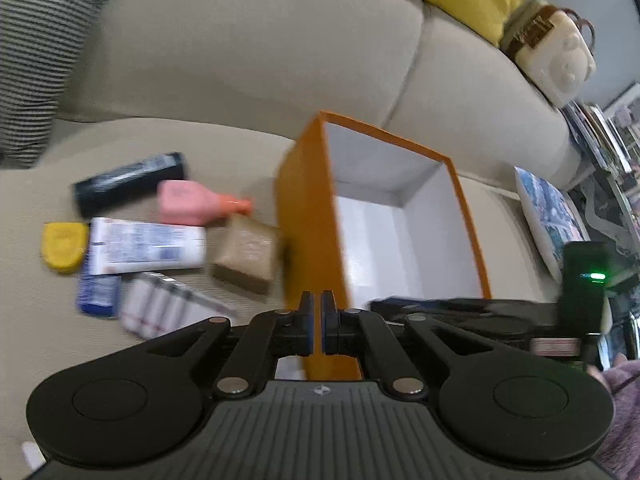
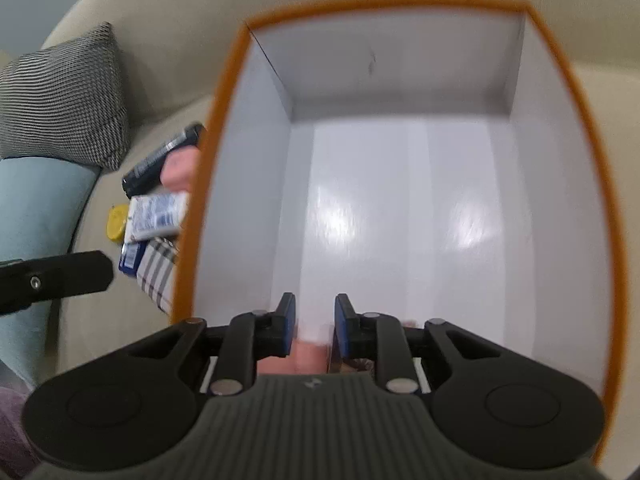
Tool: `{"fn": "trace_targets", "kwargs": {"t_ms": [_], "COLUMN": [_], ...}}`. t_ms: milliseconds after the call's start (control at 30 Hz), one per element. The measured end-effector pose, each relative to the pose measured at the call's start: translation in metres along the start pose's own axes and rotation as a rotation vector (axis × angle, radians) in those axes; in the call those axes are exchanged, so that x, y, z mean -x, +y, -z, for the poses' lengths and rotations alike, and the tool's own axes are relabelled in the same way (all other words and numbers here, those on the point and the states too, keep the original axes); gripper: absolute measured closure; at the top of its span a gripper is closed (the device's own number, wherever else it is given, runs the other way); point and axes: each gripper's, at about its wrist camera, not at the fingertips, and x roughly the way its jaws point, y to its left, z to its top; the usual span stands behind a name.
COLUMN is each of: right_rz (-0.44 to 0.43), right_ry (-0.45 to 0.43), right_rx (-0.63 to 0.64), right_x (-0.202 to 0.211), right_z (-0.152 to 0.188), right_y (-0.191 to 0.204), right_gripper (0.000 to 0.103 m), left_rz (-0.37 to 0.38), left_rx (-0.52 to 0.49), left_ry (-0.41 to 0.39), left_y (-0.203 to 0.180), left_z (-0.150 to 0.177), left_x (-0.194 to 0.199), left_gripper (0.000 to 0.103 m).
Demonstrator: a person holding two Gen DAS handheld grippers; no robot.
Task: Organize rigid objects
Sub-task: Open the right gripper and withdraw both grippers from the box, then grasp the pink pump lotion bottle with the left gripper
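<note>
Hovering over the orange box (image 2: 224, 128), the right hand-held gripper (image 2: 311, 320) clamps a pinkish item (image 2: 308, 354).

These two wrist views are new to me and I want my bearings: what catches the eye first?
The orange box with its white inside fills the right wrist view; the right gripper sits over its near edge, fingers around something pinkish and blurred. In the left wrist view, a cluster lies on the beige sofa left of the box: a pink bottle, a yellow piece and a white tube. The left gripper clamps the box's left wall.
</note>
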Motion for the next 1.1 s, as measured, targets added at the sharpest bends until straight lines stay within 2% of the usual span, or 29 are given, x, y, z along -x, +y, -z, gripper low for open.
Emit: {"fn": "trace_targets", "kwargs": {"t_ms": [167,333,400,600,733,800,900,1000,1100], "right_rz": [-0.01,-0.051,-0.065,-0.047,-0.02,0.002,0.028,0.032,0.045], "right_ry": [-0.125,-0.125,-0.109,-0.026,0.047,0.069,0.114,0.175,0.224], "right_rx": [0.062,0.151,0.177,0.298,0.388,0.445,0.533,0.629,0.708], "right_x": [0.035,0.053,0.051,0.019,-0.013,-0.026,-0.047,-0.068,-0.085], "right_z": [0.007,0.004,-0.001,-0.018,-0.041,-0.053,-0.073,-0.09,-0.101], "right_y": [0.022,0.051,0.066,0.115,0.136,0.14,0.143,0.143,0.143], "right_gripper": [0.08,0.079,0.078,0.078,0.078,0.077,0.072,0.068,0.066], "left_rz": [-0.03,-0.046,-0.045,-0.057,-0.032,-0.025,-0.005,0.012,0.021], "left_rx": [0.012,-0.133,-0.189,-0.443,-0.593,-0.655,-0.736,-0.812,-0.909], "left_ry": [-0.032,-0.033,-0.026,0.026,0.077,0.105,0.142,0.186,0.242], "left_y": [0.029,0.037,0.039,0.036,0.038,0.04,0.043,0.045,0.045], "left_z": [0.003,-0.006,-0.009,-0.028,-0.043,-0.051,-0.066,-0.08,-0.087], "left_x": [0.026,0.043,0.044,0.027,0.008,-0.006,-0.033,-0.061,-0.088], "left_gripper": [0.1,0.099,0.091,0.084,0.079,0.076,0.059,0.052,0.05]}}
